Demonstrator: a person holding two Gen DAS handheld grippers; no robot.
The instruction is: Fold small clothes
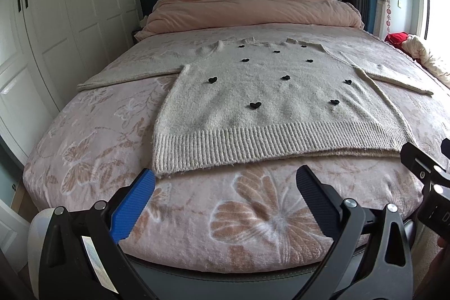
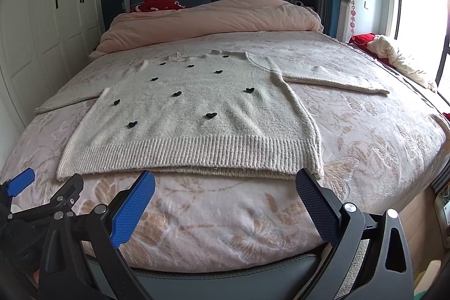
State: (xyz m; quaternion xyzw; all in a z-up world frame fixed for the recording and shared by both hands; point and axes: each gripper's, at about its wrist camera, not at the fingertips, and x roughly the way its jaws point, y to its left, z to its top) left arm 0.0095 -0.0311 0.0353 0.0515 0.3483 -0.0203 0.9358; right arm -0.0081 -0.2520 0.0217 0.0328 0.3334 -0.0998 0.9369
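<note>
The grey sweater (image 1: 270, 103) lies flat on the bed (image 1: 92, 131), sleeves outspread; only the right wrist view shows the whole right sleeve (image 2: 334, 79); the left tool (image 1: 225, 187) and right tool (image 2: 225, 189) hover near the hem, fingers spread wide, holding nothing.

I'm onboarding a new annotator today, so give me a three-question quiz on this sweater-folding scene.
1. True or false: the sweater lies flat on the bed with both sleeves spread out.
2. What are the left gripper and right gripper holding? A) the hem B) a sleeve C) nothing
3. What shape are the black decorations on the sweater?

Key: 1 true; 2 C, both open, short of the ribbed hem; 3 hearts.
</note>
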